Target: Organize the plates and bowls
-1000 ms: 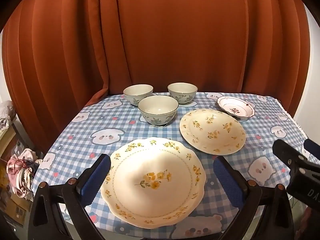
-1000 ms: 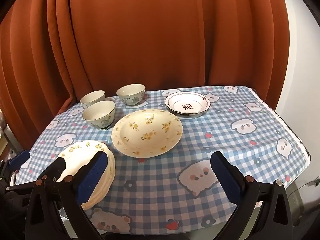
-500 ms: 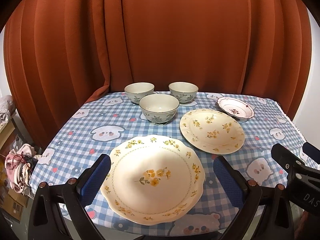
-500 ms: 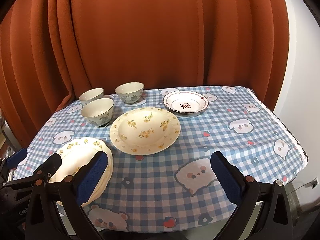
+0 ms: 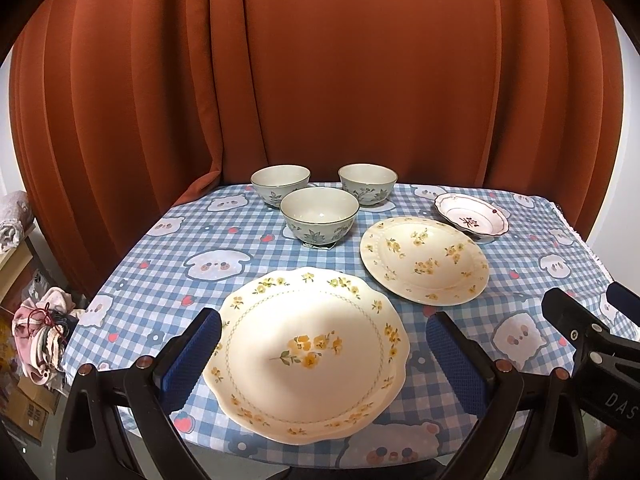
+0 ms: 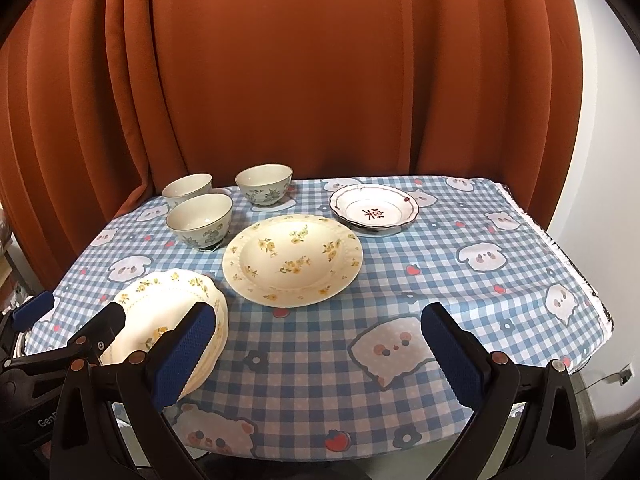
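Fingers (image 5: 194,354) wide around scalloped plate (image 5: 306,354)

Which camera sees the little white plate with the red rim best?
The right wrist view: the small white red-rimmed plate shows its whole face and dark centre mark. The left wrist view shows it off to the right, more edge-on.

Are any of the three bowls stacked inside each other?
No, the three bowls each stand separately on the tablecloth.

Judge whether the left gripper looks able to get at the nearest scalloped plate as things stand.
Probably yes: the left gripper has its jaws wide open either side of the scalloped plate, with nothing between them.
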The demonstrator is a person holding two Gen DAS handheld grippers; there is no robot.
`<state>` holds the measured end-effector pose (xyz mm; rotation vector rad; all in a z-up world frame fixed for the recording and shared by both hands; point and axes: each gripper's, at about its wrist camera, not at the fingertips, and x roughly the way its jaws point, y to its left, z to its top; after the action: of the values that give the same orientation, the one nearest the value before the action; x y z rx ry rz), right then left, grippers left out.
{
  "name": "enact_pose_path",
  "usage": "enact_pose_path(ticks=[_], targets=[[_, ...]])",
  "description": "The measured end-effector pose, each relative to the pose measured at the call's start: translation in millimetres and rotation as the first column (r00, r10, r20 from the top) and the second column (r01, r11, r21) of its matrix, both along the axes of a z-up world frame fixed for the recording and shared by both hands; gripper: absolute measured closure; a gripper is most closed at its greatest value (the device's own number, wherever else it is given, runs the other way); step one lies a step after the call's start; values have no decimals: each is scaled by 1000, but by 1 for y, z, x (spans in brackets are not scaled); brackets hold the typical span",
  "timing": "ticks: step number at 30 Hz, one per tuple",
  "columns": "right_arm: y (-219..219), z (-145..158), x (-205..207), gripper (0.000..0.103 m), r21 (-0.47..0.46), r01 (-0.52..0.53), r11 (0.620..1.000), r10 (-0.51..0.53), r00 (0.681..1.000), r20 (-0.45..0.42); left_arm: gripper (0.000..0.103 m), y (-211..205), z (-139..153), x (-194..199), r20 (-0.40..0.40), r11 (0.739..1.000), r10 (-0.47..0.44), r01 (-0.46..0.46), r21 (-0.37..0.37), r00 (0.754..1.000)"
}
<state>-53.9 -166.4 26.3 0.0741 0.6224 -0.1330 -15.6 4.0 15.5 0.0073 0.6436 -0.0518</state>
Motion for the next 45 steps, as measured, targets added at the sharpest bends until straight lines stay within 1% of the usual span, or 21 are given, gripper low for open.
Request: enact_pose_path(ticks=[11,45], targets=[[-1,0,0,0,1,-4,1000,4,1000,-5,1,2,0,-7,-1,1000,5,-5,7,1000],[-3,-3,2,0,1,-3,1000,3,1000,-7,0,-3,-2,-7,-6,1000,6,-6,14,1000]])
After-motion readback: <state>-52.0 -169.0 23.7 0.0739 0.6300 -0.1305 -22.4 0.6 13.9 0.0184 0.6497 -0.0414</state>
